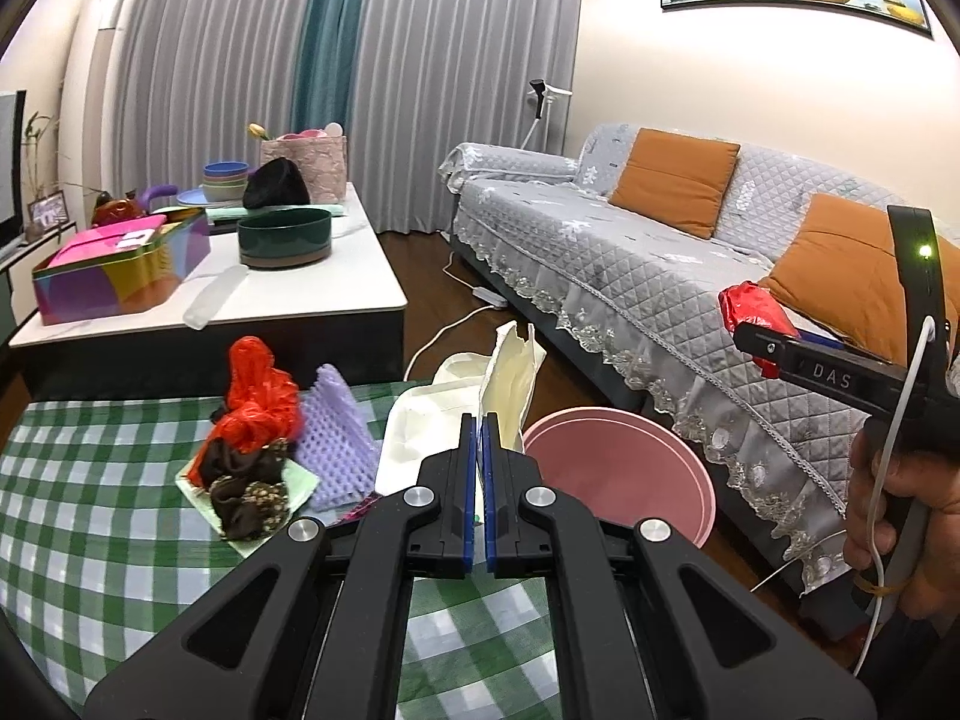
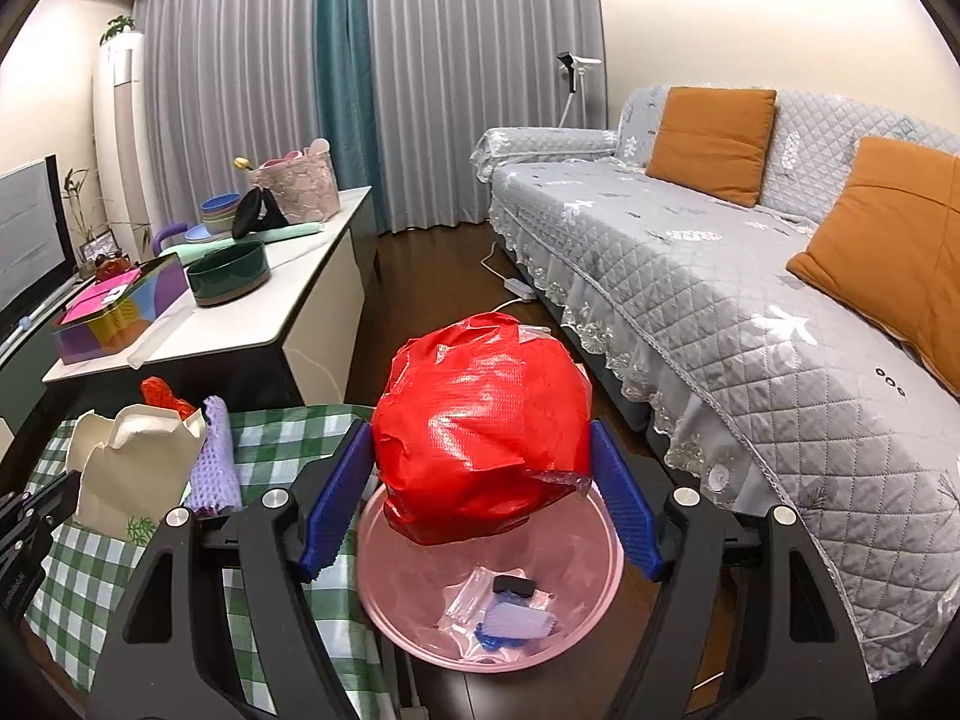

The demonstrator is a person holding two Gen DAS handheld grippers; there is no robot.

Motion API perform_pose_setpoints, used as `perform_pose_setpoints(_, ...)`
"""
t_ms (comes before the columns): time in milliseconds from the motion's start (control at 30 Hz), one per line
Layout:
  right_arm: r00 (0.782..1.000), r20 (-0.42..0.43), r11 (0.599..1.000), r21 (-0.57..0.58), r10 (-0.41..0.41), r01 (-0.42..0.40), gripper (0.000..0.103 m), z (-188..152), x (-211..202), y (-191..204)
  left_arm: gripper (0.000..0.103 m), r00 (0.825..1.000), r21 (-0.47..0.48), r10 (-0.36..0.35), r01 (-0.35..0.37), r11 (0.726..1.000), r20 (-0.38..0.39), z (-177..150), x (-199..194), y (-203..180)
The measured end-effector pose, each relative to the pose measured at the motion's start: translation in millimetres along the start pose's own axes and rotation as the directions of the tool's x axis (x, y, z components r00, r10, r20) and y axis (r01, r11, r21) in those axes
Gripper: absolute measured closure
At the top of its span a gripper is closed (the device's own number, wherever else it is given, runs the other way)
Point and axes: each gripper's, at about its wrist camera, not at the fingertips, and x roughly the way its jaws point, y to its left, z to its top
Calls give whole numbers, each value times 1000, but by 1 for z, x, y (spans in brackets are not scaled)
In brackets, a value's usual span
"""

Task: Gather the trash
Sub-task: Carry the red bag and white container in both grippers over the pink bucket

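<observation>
My left gripper is shut on the edge of a cream paper carton, which it holds upright over the far edge of the green checked table, beside the pink bin. My right gripper is shut on a crumpled red plastic wad and holds it right above the pink bin, which has clear plastic, a purple foam piece and a black bit inside. A red net, a purple foam sleeve, brown wrappers and a white lid lie on the table.
A grey quilted sofa with orange cushions runs along the right. A white coffee table behind holds a dark green bowl, a colourful tin and stacked bowls. A power strip and cable lie on the wooden floor between them.
</observation>
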Motion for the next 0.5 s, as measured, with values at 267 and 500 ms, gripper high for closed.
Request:
perform_pose_setpoints(267,1000,12,1000,9,-27,27,31,2,1,-14,101,999,11,-30,30,999,-19,1,15,-13)
perform_pose_setpoints(500,999,9,998,35,-48,48,31,3,6,-27,101,998,19,-56,56,998,-38,6,32,-25)
